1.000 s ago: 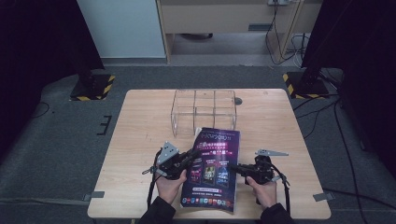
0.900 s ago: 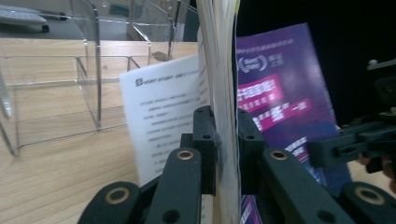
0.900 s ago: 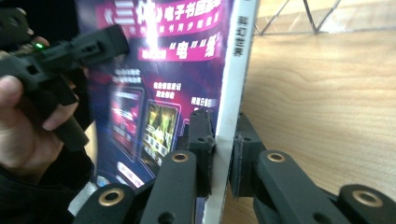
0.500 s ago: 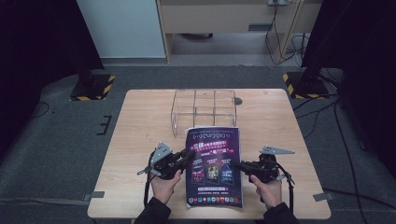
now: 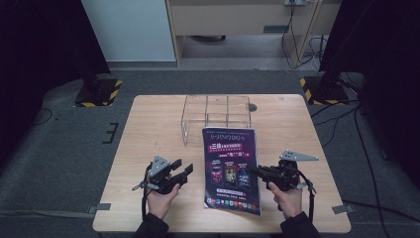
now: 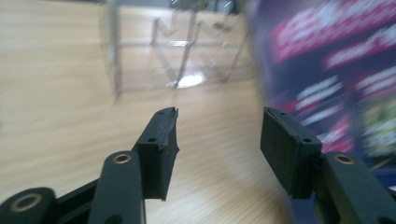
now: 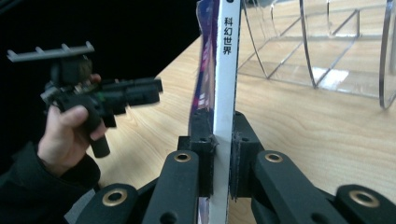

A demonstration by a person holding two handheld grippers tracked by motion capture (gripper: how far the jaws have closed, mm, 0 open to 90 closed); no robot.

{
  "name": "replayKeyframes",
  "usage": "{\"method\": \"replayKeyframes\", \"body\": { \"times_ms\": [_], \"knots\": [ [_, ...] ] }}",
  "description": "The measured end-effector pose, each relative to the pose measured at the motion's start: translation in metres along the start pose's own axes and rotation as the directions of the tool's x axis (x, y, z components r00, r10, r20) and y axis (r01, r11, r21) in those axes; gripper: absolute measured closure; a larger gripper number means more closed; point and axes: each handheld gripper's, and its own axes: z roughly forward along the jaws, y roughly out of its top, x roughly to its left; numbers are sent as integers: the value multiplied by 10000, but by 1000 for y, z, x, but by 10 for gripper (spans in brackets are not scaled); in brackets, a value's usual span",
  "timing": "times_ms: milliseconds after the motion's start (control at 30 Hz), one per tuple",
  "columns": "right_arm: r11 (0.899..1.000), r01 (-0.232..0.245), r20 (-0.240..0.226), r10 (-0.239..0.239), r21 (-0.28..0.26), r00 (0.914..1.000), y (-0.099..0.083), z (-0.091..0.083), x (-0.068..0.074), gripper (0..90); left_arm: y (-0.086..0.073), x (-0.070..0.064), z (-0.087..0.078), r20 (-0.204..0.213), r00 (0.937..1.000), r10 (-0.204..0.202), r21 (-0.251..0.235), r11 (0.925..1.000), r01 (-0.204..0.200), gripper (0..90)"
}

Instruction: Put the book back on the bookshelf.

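A thin, glossy magazine (image 5: 231,171) with a dark purple cover and a white spine lay across the middle of the pale wooden table (image 5: 148,124), its far edge just in front of a clear acrylic organizer (image 5: 216,115). That box had straight transparent walls dividing it into several compartments, and each one looked empty. The right gripper (image 7: 220,140) had its matte black jaws pinched on the magazine's spine edge, one rubbery pad on each face. The left gripper (image 6: 217,135) hovered just beside the magazine's other edge, its blocky jaws spread apart with bare woodgrain showing between them, touching nothing.
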Motion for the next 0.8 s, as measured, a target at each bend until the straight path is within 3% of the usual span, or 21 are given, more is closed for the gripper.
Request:
{"method": "replayKeyframes", "body": {
  "times_ms": [67,133,167,200,367,667,800],
  "knots": [
    [9999,85,4,-85,-80,10000,3,-1,2,831,-7,7,-2,-481,9988,-23,325,9995,39,432],
    [9997,167,35,-166,-164,9999,6,-1,4,832,-10,9,-3,-595,9982,-52,411,9991,76,403],
    [9992,284,49,-283,-297,9996,12,-2,8,832,-15,14,-3,-1058,9944,74,806,9967,12,388],
    [9990,289,52,-287,-349,9996,14,-2,9,831,-17,16,-3,-1233,9922,182,960,9954,-63,380],
    [9954,530,224,-513,-796,9984,29,-6,16,831,-23,21,2,-1760,9836,395,1533,9881,-123,338],
    [9848,1131,906,-1016,-1319,9907,51,-15,25,832,-31,28,10,-2257,9706,837,2215,9746,-326,276],
    [9796,1230,1121,-1058,-1591,9880,58,-21,26,831,-33,31,11,-2406,9660,945,2308,9723,-377,262]
  ]
}}
